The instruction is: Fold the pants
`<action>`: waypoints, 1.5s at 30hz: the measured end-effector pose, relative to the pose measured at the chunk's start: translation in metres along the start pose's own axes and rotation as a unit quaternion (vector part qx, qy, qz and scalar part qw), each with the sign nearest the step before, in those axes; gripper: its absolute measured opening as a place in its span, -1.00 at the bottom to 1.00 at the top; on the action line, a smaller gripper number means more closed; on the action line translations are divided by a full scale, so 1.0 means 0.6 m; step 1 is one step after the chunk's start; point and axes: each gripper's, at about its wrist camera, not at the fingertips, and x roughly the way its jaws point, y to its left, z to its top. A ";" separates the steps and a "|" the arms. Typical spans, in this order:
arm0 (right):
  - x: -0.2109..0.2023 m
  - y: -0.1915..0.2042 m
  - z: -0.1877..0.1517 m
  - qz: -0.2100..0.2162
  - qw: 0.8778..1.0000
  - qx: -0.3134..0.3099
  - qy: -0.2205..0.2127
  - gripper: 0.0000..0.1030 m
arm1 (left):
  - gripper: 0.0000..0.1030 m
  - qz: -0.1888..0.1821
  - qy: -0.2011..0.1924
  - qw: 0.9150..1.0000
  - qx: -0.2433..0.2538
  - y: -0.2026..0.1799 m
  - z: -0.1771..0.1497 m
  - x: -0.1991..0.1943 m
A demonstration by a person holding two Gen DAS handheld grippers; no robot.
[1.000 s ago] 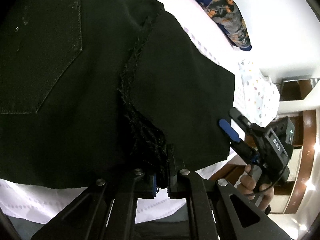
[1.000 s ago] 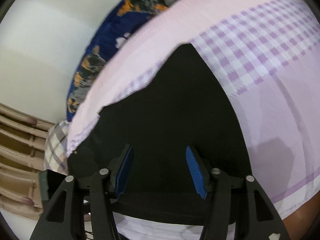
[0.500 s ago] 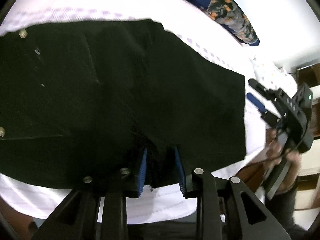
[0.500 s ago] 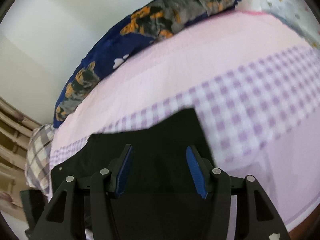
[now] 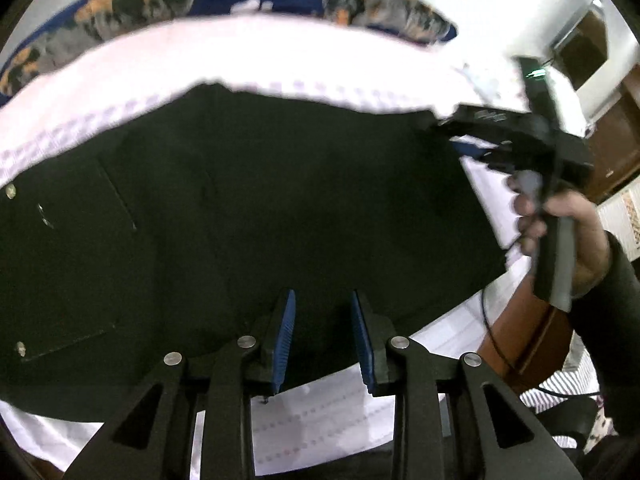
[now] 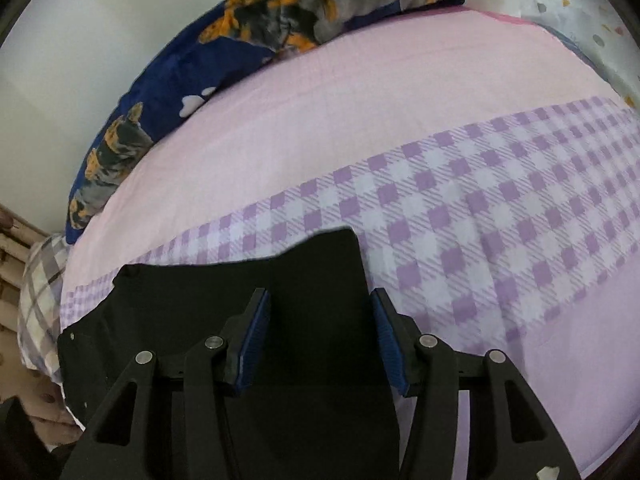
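Pink-and-lilac bedding fills the room's bed (image 6: 400, 120), where the left tongs (image 5: 322, 336) hover spread and empty just above black pants (image 5: 260, 208). The right tongs (image 6: 318, 344), jaws closing on nothing, hang over the garment's far end. Pants lie flat as a compact dark slab, long axis running crosswise along the bed's near edge, waistband rivets at left. Folding looks largely done; perhaps one fold remains.
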 end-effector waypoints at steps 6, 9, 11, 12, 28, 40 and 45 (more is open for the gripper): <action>-0.025 0.007 -0.059 -0.032 0.998 -0.046 0.005 -0.05 | -0.41 0.001 0.007 1.000 0.010 0.008 0.003 0.011; -0.041 0.007 -0.092 -0.041 0.997 -0.062 0.012 -0.05 | -0.41 0.002 0.004 1.000 0.010 0.008 0.003 0.011; -0.050 0.008 -0.113 -0.048 0.996 -0.074 0.016 -0.04 | -0.41 -0.003 0.000 1.000 0.000 0.011 0.000 0.007; -0.055 0.009 -0.124 -0.054 0.995 -0.082 0.018 -0.02 | -0.41 -0.001 -0.003 1.000 -0.005 0.013 0.000 0.004; -0.086 0.013 -0.179 -0.053 0.996 -0.065 0.028 0.39 | -0.31 -0.028 -0.127 0.954 -0.271 0.248 -0.120 -0.162; -0.128 0.038 -0.146 -0.046 0.997 -0.047 -0.029 0.54 | -0.27 -0.114 -0.174 0.872 -0.443 0.390 -0.240 -0.170; -0.123 0.070 -0.144 -0.038 0.997 -0.064 -0.027 0.54 | -0.27 -0.132 -0.195 0.851 -0.469 0.424 -0.253 -0.161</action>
